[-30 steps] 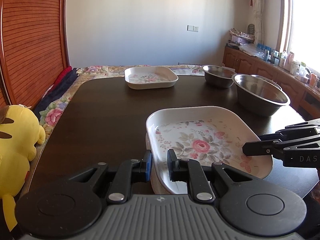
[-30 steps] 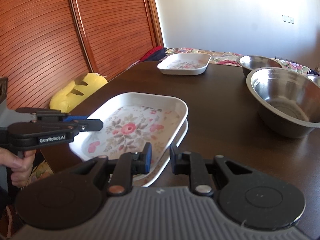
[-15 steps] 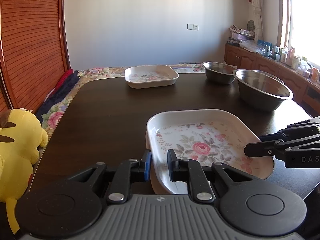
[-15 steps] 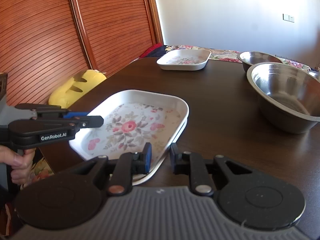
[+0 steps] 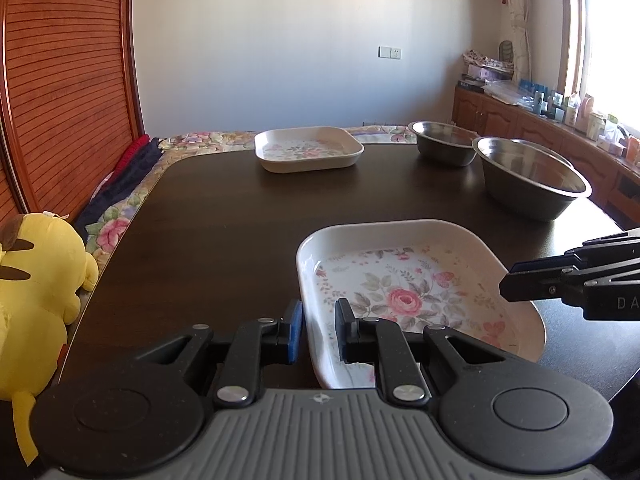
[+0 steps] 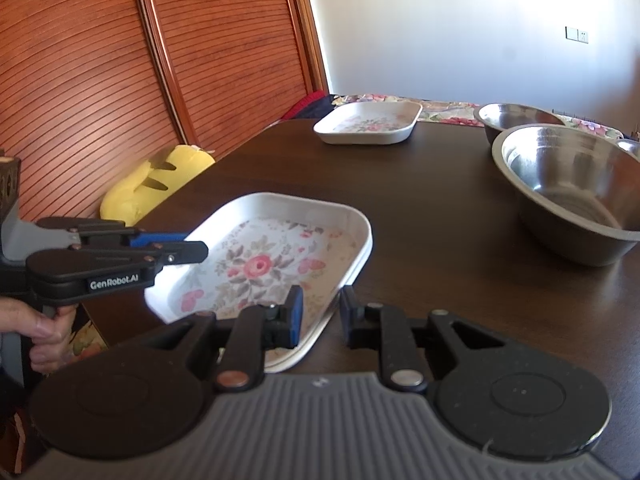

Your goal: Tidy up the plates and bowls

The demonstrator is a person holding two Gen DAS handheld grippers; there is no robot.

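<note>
A white floral plate [image 5: 404, 296] is at the near end of the dark table [image 5: 224, 220]. My left gripper [image 5: 318, 332] is shut on its left rim. My right gripper [image 6: 320, 316] is shut on the opposite rim of the same floral plate [image 6: 260, 268]. A second white rim [image 6: 308, 350] shows just beneath it; I cannot tell whether the two touch. Each gripper also shows in the other's view: the right gripper [image 5: 560, 280] and the left gripper [image 6: 172, 248]. Another floral plate [image 5: 308, 150] lies at the far edge.
Two steel bowls stand at the right: a large bowl [image 5: 532, 176] and a smaller bowl [image 5: 444, 142] behind it. A yellow plush toy [image 5: 36, 280] sits off the table's left side. A person's hand [image 6: 40, 328] holds the left gripper's handle. A cluttered sideboard [image 5: 560, 128] lines the window wall.
Both grippers keep their grip on the plate and stay nearly still. The lower rim at the plate's left side shows less now.
</note>
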